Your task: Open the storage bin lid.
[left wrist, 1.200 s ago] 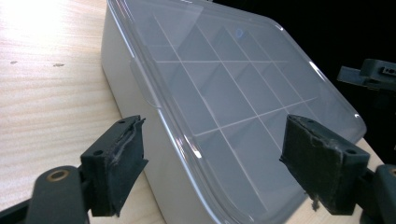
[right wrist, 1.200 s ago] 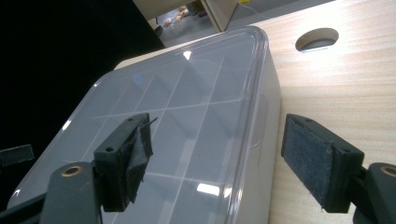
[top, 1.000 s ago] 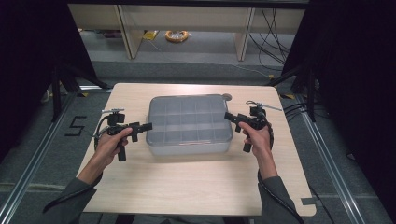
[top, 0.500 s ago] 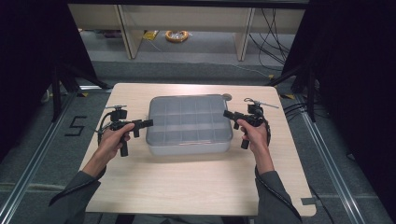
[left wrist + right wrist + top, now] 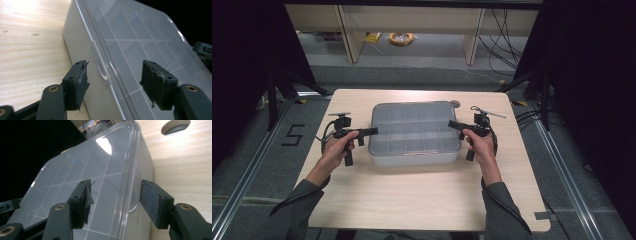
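Pale wooden table (image 5: pixel 422 200) (dark surroundings) bears a compartment box (image 5: pixel 414 131).

readable text: just a black "5" (image 5: pixel 292 135) | where: on the grey floor (image 5: pixel 257 150), left of the table (image 5: pixel 422 200) | rest: nothing legible

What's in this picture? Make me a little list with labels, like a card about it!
Table: pale wooden table
Main thing: clear plastic box with a lid and many small compartments
Left gripper: jaws open, astride the box's left lid edge
Right gripper: jaws open, astride the right lid edge
Lid: looks closed
Inside the box: compartments look empty
Hole in table: behind the box
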A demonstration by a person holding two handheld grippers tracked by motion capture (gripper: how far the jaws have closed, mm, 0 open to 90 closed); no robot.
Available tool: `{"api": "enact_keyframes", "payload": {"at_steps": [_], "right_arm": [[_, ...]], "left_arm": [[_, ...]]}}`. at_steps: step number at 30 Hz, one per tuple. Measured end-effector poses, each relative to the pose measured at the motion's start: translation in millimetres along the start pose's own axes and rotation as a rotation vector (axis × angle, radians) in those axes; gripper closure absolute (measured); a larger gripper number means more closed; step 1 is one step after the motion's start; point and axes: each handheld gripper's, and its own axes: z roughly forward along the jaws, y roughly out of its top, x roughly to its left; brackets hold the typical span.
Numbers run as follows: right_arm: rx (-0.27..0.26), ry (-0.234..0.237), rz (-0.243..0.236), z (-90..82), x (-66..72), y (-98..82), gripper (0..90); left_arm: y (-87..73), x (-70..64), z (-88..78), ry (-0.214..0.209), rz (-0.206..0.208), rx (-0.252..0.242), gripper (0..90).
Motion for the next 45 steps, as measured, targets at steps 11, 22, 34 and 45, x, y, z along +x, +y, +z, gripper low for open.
{"api": "enact_keyframes", "payload": {"at_steps": [11,22,34,45], "right_arm": [[-0.048,-0.014,0.006,-3.9,3.7,-2.3,52.4],[-0.158,0.059,-0.070,-23.9,21.9,2.5,62.2],[-0.175,0.115,-0.086,-59.6,39.2,-5.4,62.2],[-0.162,0.127,-0.112,-92.5,47.0,-34.5,61.7]], "left_arm": [[-0.9,-9.7,2.5,0.024,0.014,-0.031,48.9],[0.5,-19.7,-19.7,0.000,0.017,-0.120,57.6],[-6.2,-51.2,-63.5,-0.046,0.094,-0.199,64.8],[-54.3,-66.6,-89.2,-0.055,0.135,-0.170,64.9]]}}
